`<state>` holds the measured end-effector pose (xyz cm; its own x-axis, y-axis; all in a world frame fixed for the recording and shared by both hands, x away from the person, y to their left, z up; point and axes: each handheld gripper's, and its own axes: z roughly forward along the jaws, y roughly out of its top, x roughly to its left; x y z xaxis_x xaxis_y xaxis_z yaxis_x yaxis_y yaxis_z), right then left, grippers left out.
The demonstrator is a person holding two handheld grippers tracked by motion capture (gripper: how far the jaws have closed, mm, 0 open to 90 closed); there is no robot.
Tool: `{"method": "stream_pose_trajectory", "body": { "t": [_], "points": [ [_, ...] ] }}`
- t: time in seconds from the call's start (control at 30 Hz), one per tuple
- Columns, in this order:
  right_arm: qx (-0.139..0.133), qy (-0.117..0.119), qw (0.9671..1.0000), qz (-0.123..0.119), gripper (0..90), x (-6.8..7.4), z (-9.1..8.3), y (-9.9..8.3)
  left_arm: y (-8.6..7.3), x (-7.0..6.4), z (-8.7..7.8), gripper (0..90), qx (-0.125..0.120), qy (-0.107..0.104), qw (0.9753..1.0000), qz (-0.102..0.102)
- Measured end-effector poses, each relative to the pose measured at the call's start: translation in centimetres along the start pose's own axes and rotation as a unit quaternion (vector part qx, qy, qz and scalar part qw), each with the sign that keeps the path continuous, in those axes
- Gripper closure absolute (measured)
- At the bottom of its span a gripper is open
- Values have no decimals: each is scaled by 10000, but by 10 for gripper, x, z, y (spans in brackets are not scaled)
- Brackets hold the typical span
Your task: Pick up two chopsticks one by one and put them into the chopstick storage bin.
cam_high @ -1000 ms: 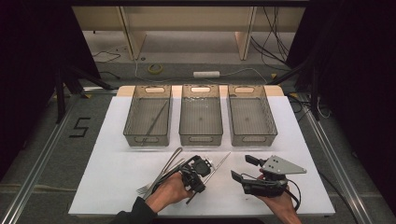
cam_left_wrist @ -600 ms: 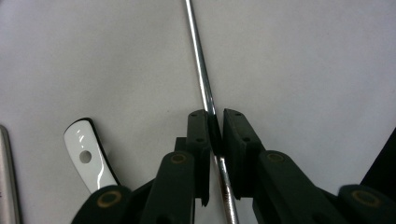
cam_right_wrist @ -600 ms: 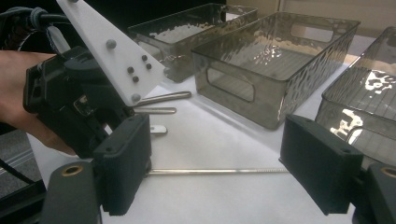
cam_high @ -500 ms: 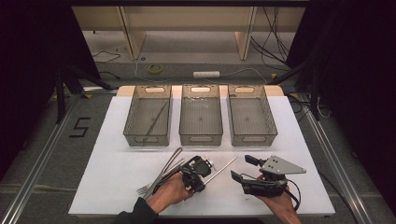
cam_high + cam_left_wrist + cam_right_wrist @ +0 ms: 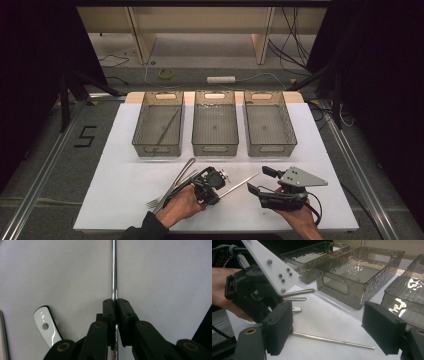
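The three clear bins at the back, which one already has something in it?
The left bin: a thin metal rod lies inside it; the other two hold nothing.

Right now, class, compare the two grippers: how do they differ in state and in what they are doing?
The left gripper is shut on a thin metal rod, its jaws pinching the rod between them; the right gripper is open, its jaws wide apart with nothing between them. The left gripper sits low at the white table, beside loose cutlery; the right points toward the rod. Both are black, two-jawed and hand-held.

The left gripper (image 5: pixel 220 186) points to the right, jaws clamped tight; the right gripper (image 5: pixel 260 181) sits beside it, jaws wide apart.
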<state>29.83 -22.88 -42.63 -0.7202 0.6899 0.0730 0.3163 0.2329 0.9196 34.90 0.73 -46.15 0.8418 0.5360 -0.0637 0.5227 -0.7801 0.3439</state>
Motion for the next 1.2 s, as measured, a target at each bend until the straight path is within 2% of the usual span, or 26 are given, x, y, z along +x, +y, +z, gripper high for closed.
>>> {"method": "stream_pose_trajectory", "body": {
  "t": [0.2, 0.43, 0.7, 0.93, 1.07, 1.2],
  "points": [
    [-19, 9, 10000, -3, 256, 0, -1, 0, 0, 6, -5, 846, -114, -110, 9999, -68],
    [-20, 6, 10000, 0, 256, 0, 0, 0, 1, 11, -22, 846, -426, -140, 9989, -96],
    [-21, 8, 10000, 3, 256, -1, 0, 0, 0, 21, -46, 847, -817, -162, 9964, -170],
    [-26, 11, 10000, 9, 255, -1, -1, 0, -3, 31, -72, 846, -1241, -215, 9916, -287],
    [-20, 7, 10000, 2, 256, -1, 0, 0, -5, 37, -85, 846, -1380, -174, 9897, -344],
    [-24, 1, 10000, 4, 256, -1, -1, 0, -10, 46, -98, 846, -1592, -83, 9861, -474]
  ]
}}
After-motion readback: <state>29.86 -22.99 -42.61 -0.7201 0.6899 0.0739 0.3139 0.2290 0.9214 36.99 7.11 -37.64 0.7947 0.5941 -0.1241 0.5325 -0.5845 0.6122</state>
